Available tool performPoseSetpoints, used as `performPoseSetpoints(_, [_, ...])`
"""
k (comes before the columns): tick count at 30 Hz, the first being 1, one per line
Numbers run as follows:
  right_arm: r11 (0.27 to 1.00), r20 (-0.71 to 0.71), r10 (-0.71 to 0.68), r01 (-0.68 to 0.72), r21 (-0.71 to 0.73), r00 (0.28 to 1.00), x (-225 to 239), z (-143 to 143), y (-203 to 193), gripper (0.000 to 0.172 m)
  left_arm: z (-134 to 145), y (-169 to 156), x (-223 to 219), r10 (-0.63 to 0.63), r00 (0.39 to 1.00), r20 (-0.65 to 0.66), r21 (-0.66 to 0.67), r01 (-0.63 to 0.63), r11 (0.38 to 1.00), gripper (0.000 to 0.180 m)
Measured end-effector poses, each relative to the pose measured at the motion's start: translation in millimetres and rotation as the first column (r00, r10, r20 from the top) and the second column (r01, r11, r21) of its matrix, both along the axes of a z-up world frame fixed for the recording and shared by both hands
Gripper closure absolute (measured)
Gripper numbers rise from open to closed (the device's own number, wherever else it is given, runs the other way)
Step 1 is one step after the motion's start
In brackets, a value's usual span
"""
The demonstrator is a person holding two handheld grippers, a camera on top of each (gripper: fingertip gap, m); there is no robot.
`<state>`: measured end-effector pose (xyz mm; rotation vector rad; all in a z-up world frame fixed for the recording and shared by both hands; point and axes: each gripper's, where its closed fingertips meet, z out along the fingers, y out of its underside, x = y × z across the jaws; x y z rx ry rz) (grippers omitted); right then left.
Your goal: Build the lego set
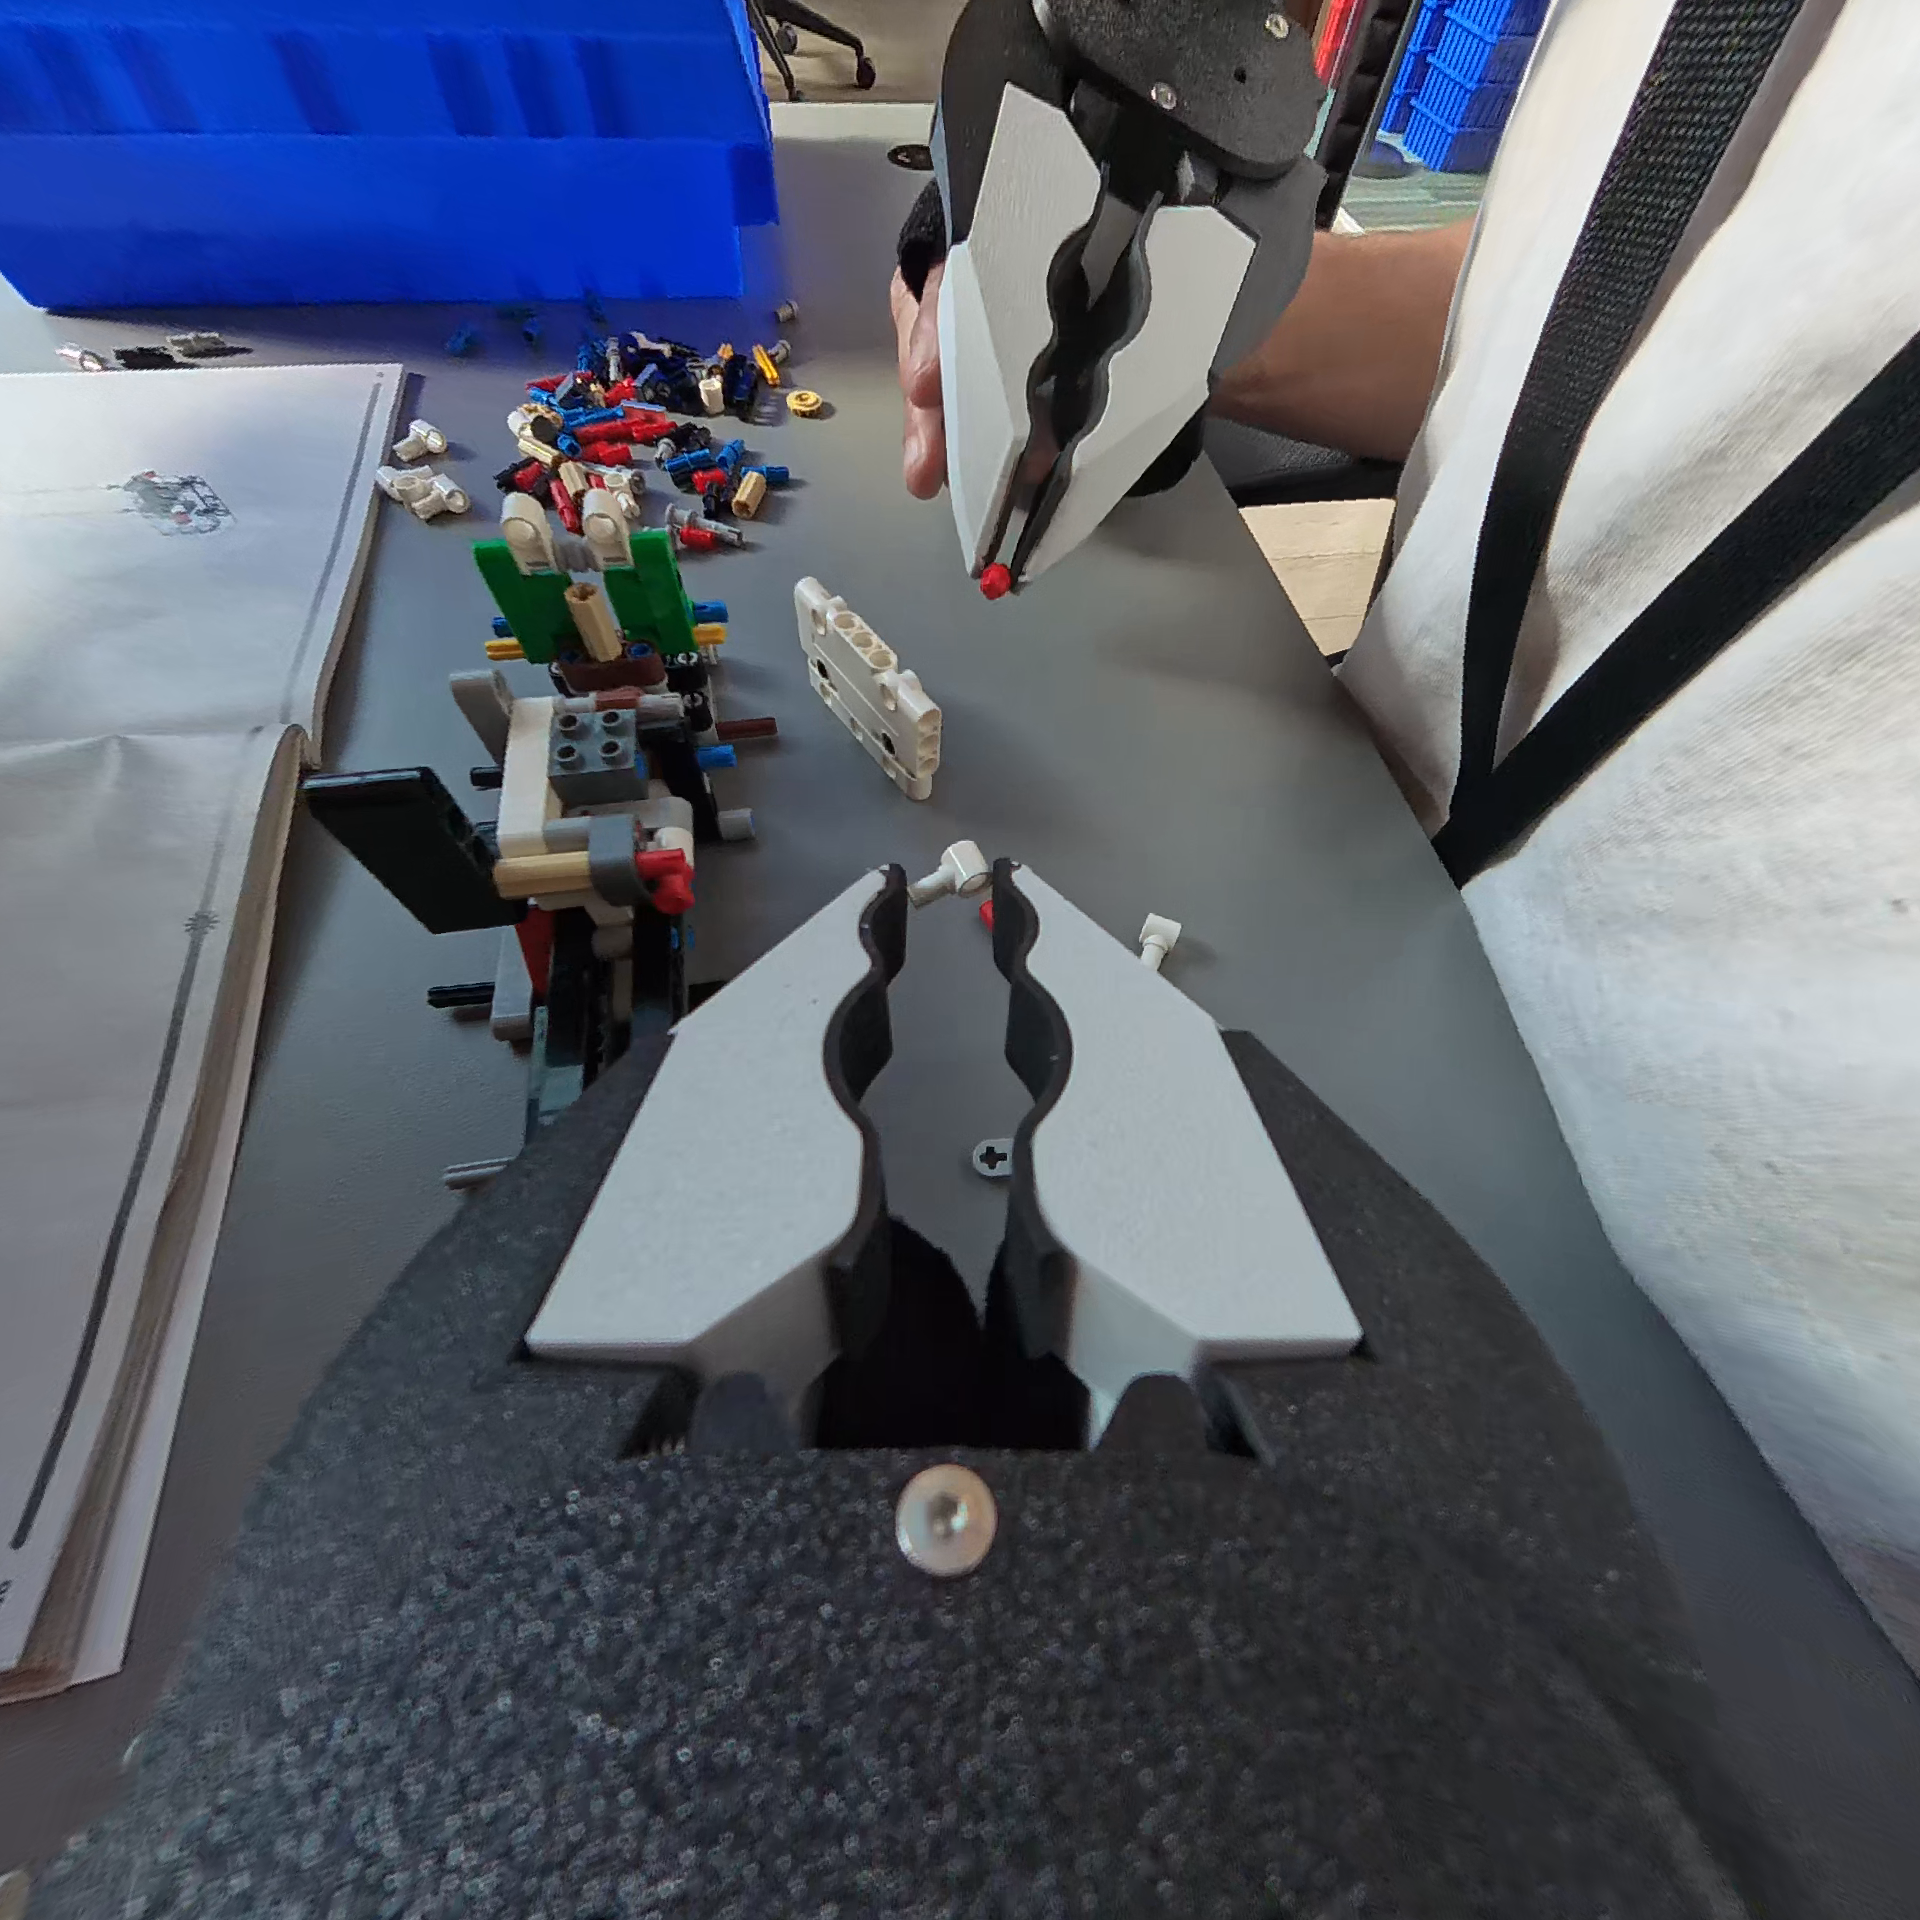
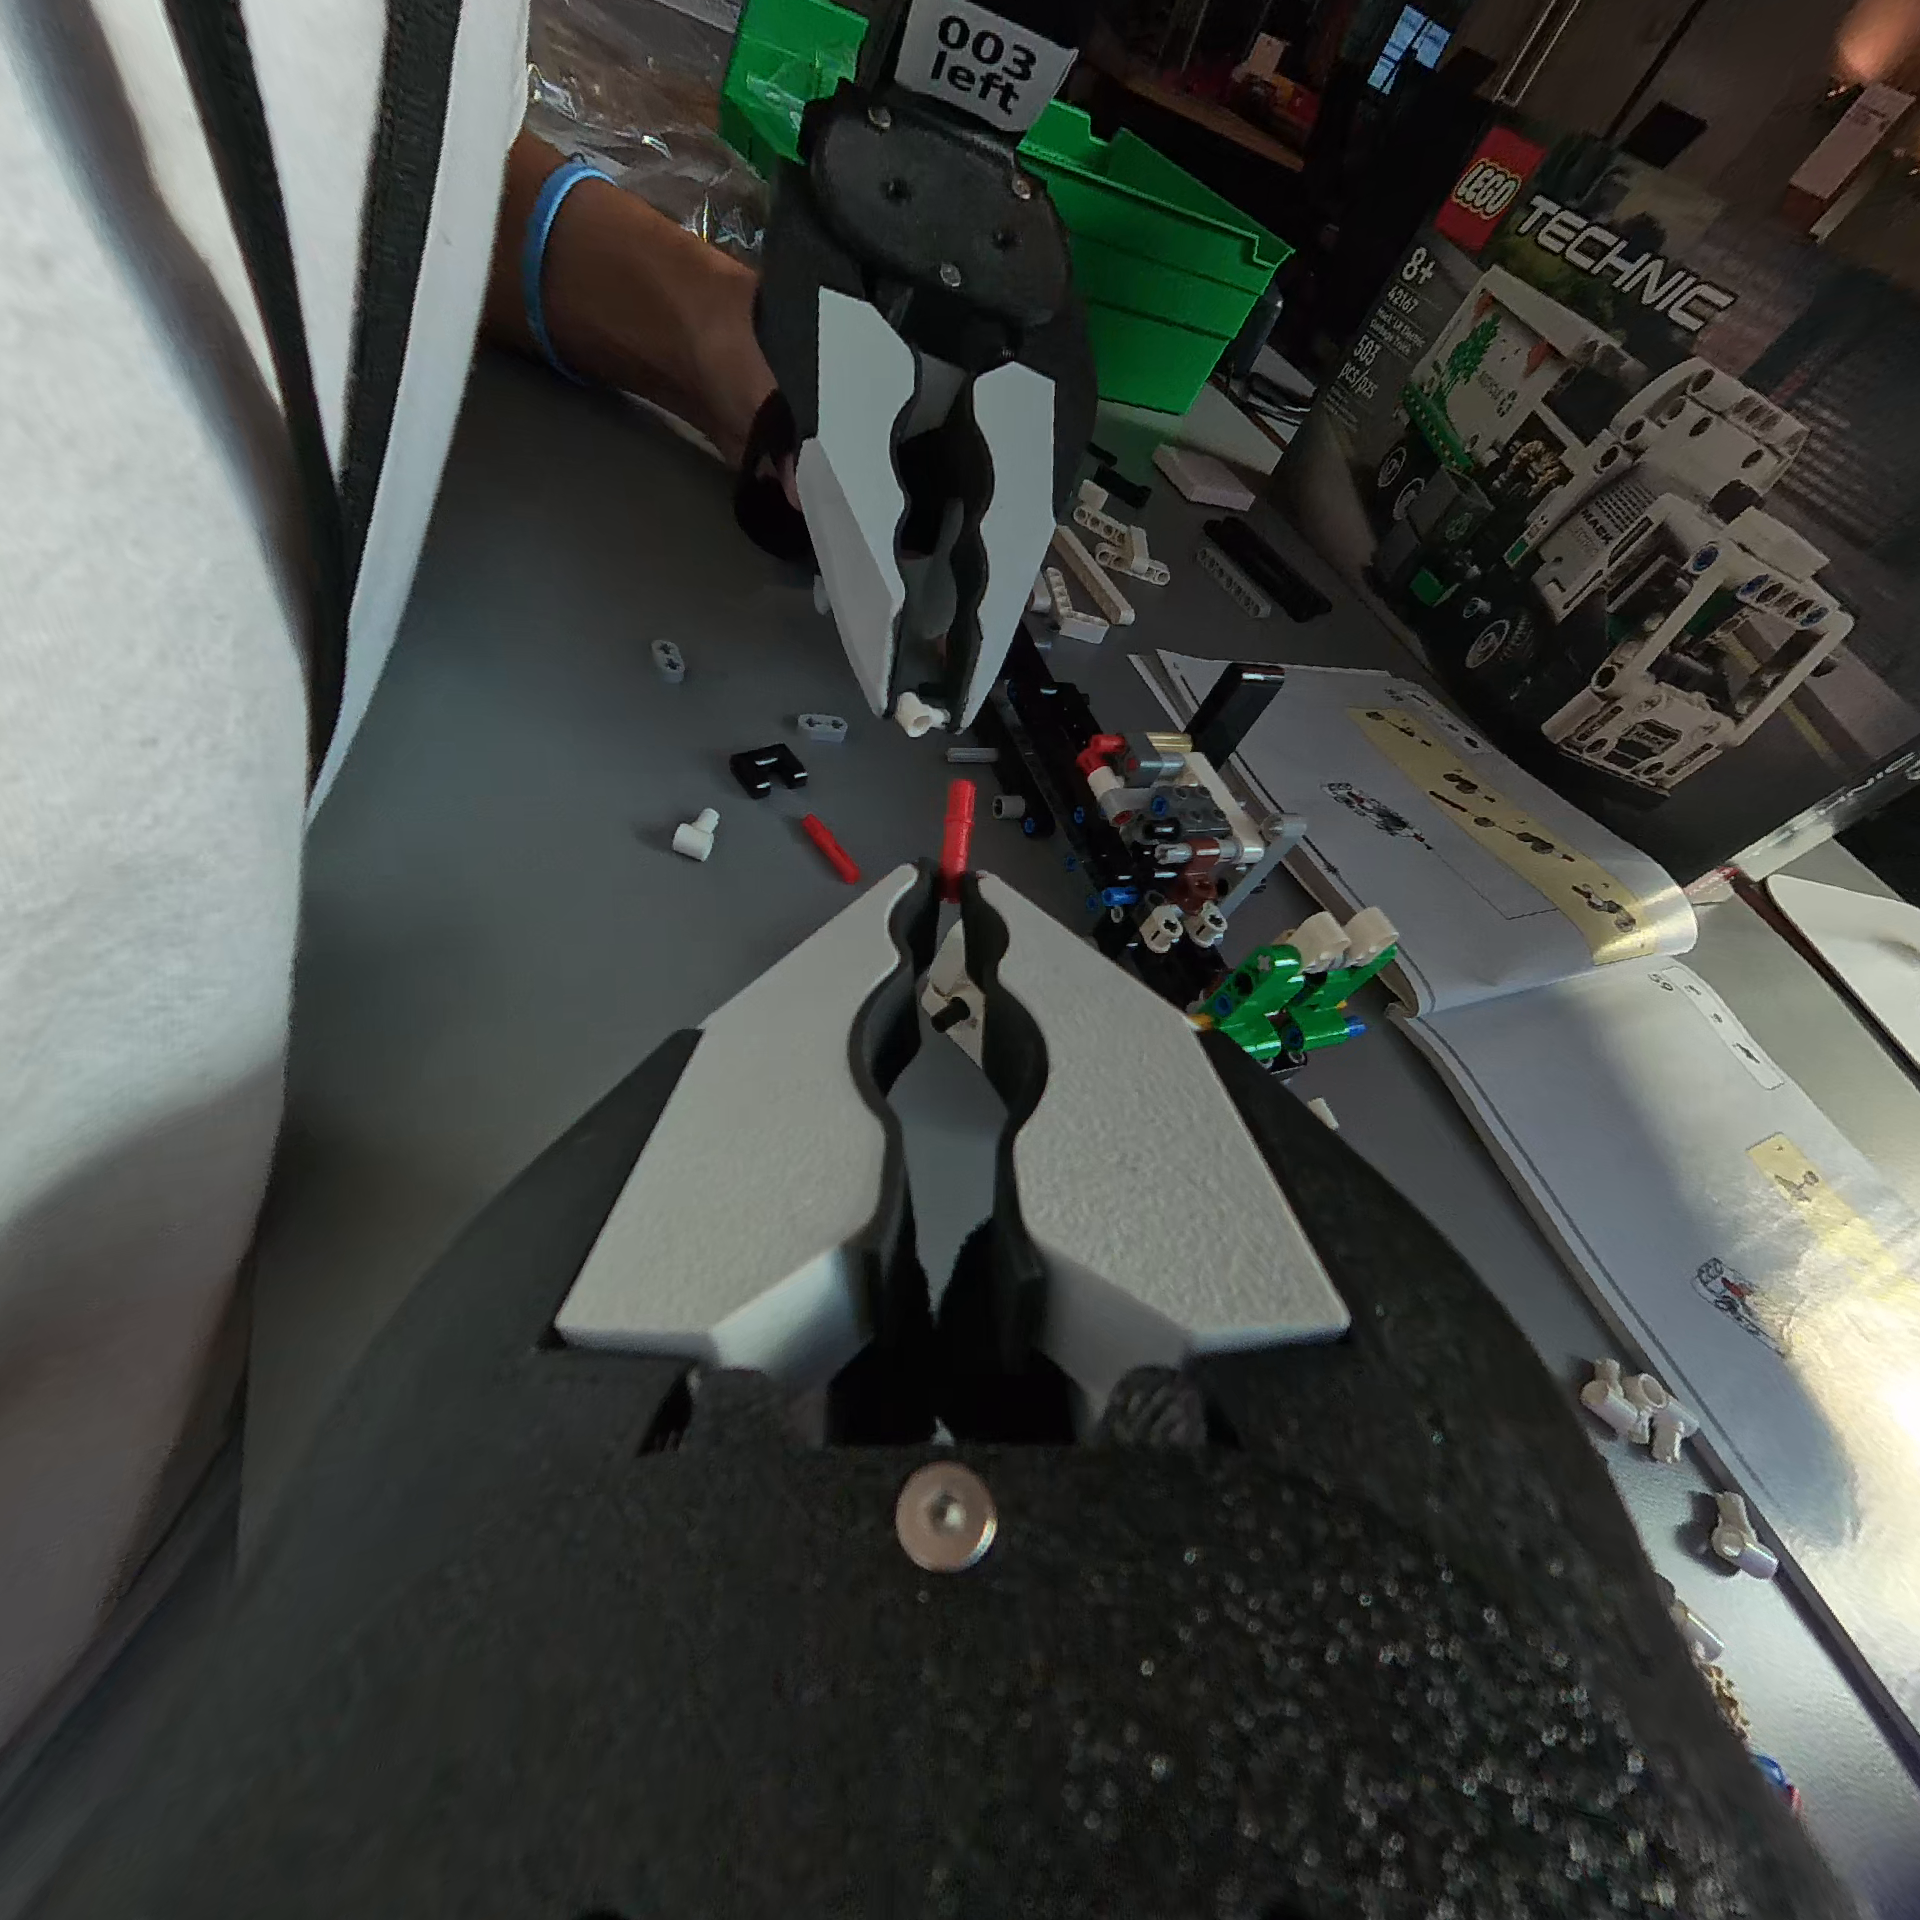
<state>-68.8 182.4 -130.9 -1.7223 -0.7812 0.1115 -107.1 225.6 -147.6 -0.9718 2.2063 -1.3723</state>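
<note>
Right tool (image 2: 951,878) pinching a red pin (image 2: 956,831), long axis pointing forward toward the left tool (image 2: 920,717). Left tool clamping a small white connector (image 1: 961,873) crosswise at its tips, hovering over the grey desk (image 1: 1143,727), beside the part-built model (image 1: 592,790).

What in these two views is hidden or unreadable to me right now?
- Red pin: its clamped end is hidden between the pads of the right hand-held gripper, in both views.
- Brick model: its near end is behind the body of the left hand-held gripper, left wrist view.
- Loose parts pile: too small to sort, left wrist view.
- Booklet: cut by the left edge, left wrist view.
</note>
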Motion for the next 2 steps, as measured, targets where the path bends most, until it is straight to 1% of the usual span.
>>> performPoseSetpoints(2, [1.0,-0.019,-0.004,0.003,-0.003,1.0,1.5,1.4,0.6,0.169,0.5,0.0,-0.1,-0.001,1.0,0.0,-0.004,0.001,1.0,0.167])
